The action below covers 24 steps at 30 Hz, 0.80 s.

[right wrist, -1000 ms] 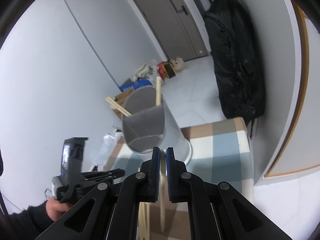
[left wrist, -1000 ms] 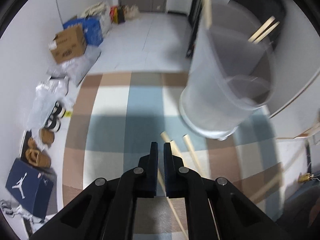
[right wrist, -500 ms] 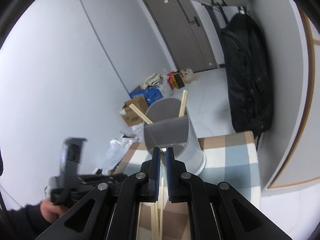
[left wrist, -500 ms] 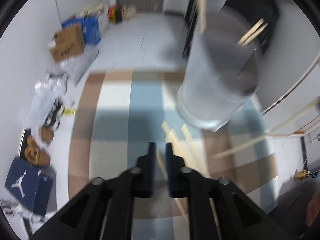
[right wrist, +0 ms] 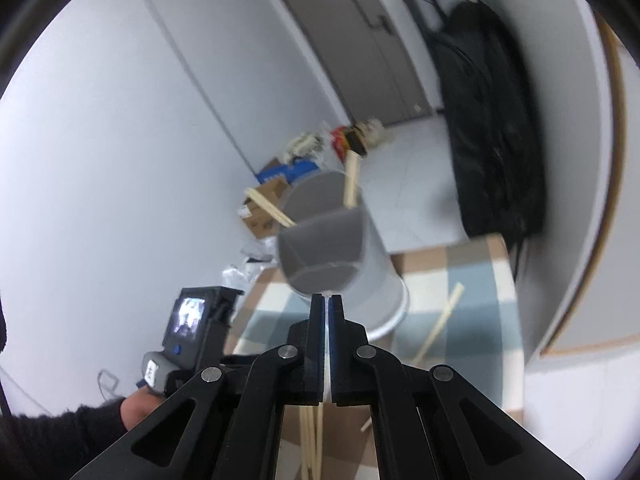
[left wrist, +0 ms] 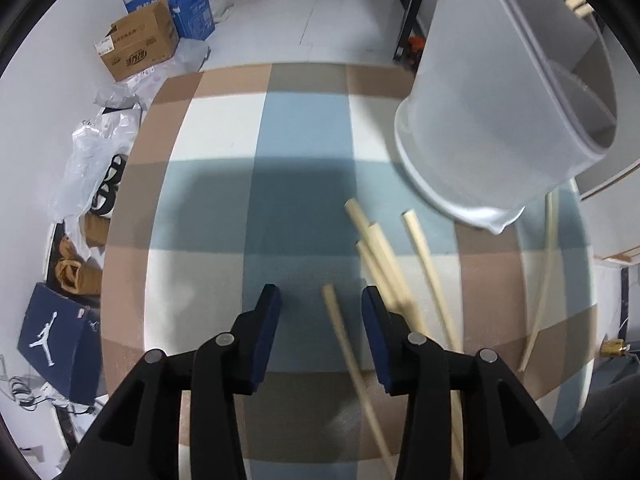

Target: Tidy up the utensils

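On the checked desk (left wrist: 304, 128) we saw a pale plastic holder (left wrist: 492, 112) tilted toward the far right, its rim pinched between the closed jaws of the right hand-held gripper (right wrist: 325, 304). Two chopsticks (right wrist: 269, 209) leaned out of its back compartment on one side and another (right wrist: 352, 178) on the other. Loose chopsticks (left wrist: 384, 256) lay scattered on the desk just before the holder. We held the left hand-held gripper (left wrist: 320, 304) wide open above one chopstick (left wrist: 340, 328), which ran between its fingers; contact we could not judge.
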{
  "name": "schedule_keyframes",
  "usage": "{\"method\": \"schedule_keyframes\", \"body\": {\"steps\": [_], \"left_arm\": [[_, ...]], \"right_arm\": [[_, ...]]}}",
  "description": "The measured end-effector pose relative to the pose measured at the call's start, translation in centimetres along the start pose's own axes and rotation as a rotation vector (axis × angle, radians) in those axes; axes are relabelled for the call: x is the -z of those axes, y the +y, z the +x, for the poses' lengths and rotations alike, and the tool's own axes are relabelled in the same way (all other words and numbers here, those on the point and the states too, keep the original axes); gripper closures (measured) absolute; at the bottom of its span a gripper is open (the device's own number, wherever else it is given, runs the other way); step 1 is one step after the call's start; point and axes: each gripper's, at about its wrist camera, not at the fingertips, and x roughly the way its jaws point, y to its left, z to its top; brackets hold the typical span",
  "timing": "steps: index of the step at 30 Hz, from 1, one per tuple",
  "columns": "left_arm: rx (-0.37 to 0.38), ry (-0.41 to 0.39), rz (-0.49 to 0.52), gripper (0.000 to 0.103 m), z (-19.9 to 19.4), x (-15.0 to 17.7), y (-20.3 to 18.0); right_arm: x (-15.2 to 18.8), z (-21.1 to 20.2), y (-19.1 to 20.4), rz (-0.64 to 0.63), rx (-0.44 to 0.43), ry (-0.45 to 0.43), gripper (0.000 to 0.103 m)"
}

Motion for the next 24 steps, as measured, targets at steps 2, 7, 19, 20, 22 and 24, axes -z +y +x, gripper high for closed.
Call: {"method": "schedule_keyframes", "body": {"steps": [2, 7, 19, 20, 22, 24], "left_arm": [[0.001, -0.017, -0.01, 0.067, 0.1, 0.0, 0.1], [-0.024, -0.037, 0.038, 0.097, 0.2, 0.0, -0.4], [0.105, -0.106, -0.039, 0.102, -0.9, 0.0, 1.5], [0.121, -0.12, -0.049, 0.102, -1.3, -0.1, 1.8], [0.135, -0.146, -0.052, 0.102, -1.9, -0.3, 1.7], [0.16, -0.169, -0.064, 0.102, -2.4, -0.3, 1.8]], "right_arm": [[0.2, 0.5, -1.3, 0.061, -0.005, 0.037, 0.102], [-0.2, 1.4, -3.8, 0.134, 0.066, 0.104, 0.099], [-2.5, 8.3, -11.3, 0.276, 0.206, 0.317, 0.084], [-2.4, 9.0, -11.5, 0.272, 0.209, 0.331, 0.084], [-2.4, 10.0, -11.7, 0.274, 0.218, 0.343, 0.082], [-2.4, 11.1, -11.5, 0.265, 0.212, 0.354, 0.081]]}}
